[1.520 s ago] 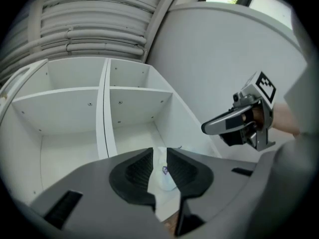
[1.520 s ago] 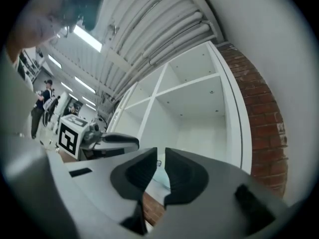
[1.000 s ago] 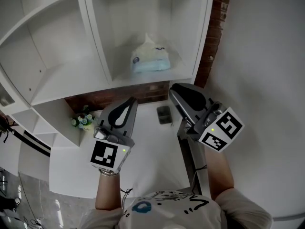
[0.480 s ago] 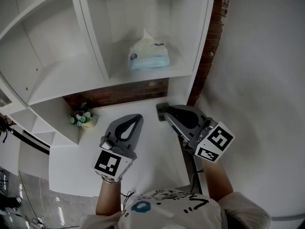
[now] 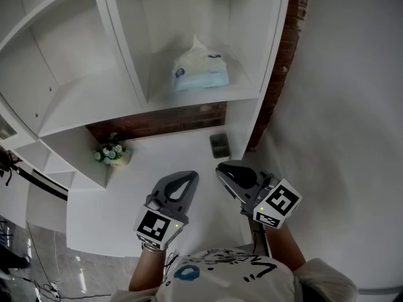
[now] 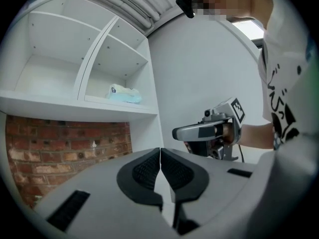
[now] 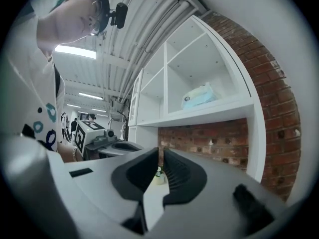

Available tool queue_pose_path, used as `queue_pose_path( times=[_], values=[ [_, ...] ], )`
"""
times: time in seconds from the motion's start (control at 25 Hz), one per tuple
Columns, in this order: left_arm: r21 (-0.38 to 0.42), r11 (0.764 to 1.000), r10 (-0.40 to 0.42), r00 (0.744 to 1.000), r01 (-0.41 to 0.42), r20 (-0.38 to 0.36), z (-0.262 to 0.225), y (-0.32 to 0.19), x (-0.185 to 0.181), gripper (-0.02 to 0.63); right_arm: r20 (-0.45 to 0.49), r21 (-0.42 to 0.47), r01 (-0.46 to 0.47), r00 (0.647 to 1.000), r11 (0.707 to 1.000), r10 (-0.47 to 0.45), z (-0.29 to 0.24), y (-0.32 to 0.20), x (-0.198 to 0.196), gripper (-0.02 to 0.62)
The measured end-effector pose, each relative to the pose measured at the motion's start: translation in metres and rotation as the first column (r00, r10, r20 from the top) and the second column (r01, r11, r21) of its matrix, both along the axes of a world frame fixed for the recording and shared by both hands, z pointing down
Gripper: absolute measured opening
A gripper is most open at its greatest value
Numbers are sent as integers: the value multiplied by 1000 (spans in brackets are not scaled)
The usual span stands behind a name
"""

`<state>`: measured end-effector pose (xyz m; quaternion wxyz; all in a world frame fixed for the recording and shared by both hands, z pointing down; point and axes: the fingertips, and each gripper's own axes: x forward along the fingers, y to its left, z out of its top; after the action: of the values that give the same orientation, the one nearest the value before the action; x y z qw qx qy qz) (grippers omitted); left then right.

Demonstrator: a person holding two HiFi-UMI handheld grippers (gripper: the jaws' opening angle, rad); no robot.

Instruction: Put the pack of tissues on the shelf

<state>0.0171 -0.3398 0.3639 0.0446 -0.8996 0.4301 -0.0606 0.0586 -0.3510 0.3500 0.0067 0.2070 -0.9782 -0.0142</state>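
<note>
Left gripper (image 5: 187, 176): jaws closed flat together, holding nothing. Right gripper (image 5: 221, 168): jaws a narrow slit apart, just been closing, nothing between them. One pack of tissues (image 5: 200, 73) lies in the shelf (image 5: 208, 99), upper centre of frame, well apart from the two grippers at lower centre.

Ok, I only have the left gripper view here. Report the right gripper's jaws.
Observer: The right gripper shows a narrow gap between its pads with nothing gripped. Its jaws have just been closing.
Operator: Now tell me what lies on the counter ahead of it.
Observer: A small dark object lies on the white counter, close to the brick wall.
Operator: Check the far left too.
Observer: A small pot of flowers stands at the left end of the brick wall.
</note>
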Motion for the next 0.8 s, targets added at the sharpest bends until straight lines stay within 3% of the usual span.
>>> queue_pose_path(
  times=[0.24, 0.8],
  values=[
    [-66, 998, 7, 1000, -9, -28, 28, 14, 4, 18, -16, -41, 32, 999, 999, -32, 26, 14, -6, 42],
    [-120, 992, 26, 996, -37, -88, 66, 37, 10, 17, -52, -167, 52, 997, 985, -62, 84, 41, -5, 28]
  ],
)
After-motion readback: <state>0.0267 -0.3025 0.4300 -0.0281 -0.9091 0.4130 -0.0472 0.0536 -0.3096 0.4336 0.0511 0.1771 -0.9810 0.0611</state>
